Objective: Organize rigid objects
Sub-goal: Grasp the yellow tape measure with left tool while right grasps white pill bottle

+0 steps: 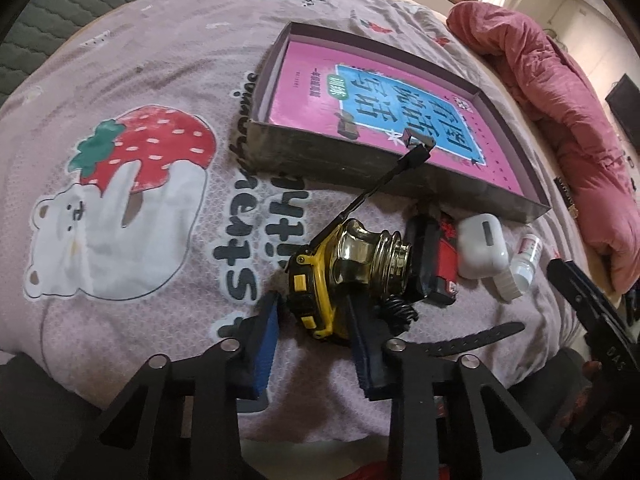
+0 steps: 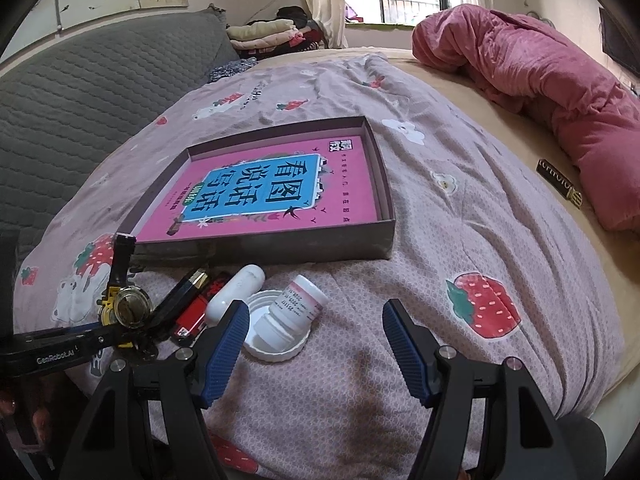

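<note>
My left gripper (image 1: 314,310) is shut on a yellow and black wristwatch (image 1: 308,280) lying on the bedspread, its blue pads pressing both sides of the case. One strap (image 1: 384,184) rises over the wall of the box; the other (image 1: 476,338) trails right. A brass and glass knob-like piece (image 1: 376,258) lies against the watch. My right gripper (image 2: 316,312) hangs open over the spread, just in front of a small white pill bottle (image 2: 294,304) lying in a white lid (image 2: 276,350). A shallow dark box (image 2: 384,184) holds a pink book (image 2: 272,196).
Beside the watch lie a black lighter (image 2: 180,296), a red lighter (image 2: 196,312) and a white earbud case (image 2: 236,290). A rolled pink quilt (image 2: 540,80) lies at the right, and a grey padded headboard (image 2: 80,92) stands at the left. The bed edge (image 2: 616,380) drops off at the right.
</note>
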Motion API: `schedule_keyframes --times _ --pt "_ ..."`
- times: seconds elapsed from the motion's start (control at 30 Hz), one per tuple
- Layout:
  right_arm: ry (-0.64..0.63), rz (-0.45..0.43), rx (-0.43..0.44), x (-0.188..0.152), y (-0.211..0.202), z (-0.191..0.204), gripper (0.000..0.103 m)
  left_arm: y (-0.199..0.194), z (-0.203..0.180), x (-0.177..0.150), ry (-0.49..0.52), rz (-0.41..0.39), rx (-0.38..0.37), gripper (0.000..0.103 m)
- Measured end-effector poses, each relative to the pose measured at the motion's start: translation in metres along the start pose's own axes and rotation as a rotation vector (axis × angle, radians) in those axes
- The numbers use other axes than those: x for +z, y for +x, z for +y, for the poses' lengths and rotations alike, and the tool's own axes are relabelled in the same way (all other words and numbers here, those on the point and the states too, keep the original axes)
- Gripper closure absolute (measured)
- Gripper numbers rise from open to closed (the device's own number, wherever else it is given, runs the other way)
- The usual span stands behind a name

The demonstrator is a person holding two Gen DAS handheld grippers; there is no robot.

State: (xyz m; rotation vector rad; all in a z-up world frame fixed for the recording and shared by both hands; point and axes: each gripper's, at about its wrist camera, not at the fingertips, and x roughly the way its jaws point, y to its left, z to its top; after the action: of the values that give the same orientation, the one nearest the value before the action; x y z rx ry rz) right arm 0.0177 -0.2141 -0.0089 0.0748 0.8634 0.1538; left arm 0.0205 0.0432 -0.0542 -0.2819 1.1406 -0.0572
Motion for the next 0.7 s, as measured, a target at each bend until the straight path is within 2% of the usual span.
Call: schedule_keyframes --times 0.37,0.5,0.57,0.63,0.7 --pt "0.043 0.070 0.061 0.001 0.021 -0.004 0.034 0.017 -0.013 0.017 -0.020 -0.006 0.007 0.085" --pt "0.050 0.117 0.081 -0.002 0.033 -0.002 0.035 0.021 -0.011 0.023 -0.032 -0.015 0.000 0.085" --pt "0.048 0.113 0.096 -0.002 0.034 -0.001 0.037 0.021 -0.011 0.024 -0.026 -0.021 0.004 0.085" --pt "0.046 0.103 0.099 0.000 0.033 0.001 0.048 0.022 -0.012 0.026 -0.021 -0.023 0.008 0.085" --pt "0.042 0.095 0.101 0.001 0.033 0.002 0.054 0.023 -0.013 0.029 -0.017 -0.029 0.012 0.085"
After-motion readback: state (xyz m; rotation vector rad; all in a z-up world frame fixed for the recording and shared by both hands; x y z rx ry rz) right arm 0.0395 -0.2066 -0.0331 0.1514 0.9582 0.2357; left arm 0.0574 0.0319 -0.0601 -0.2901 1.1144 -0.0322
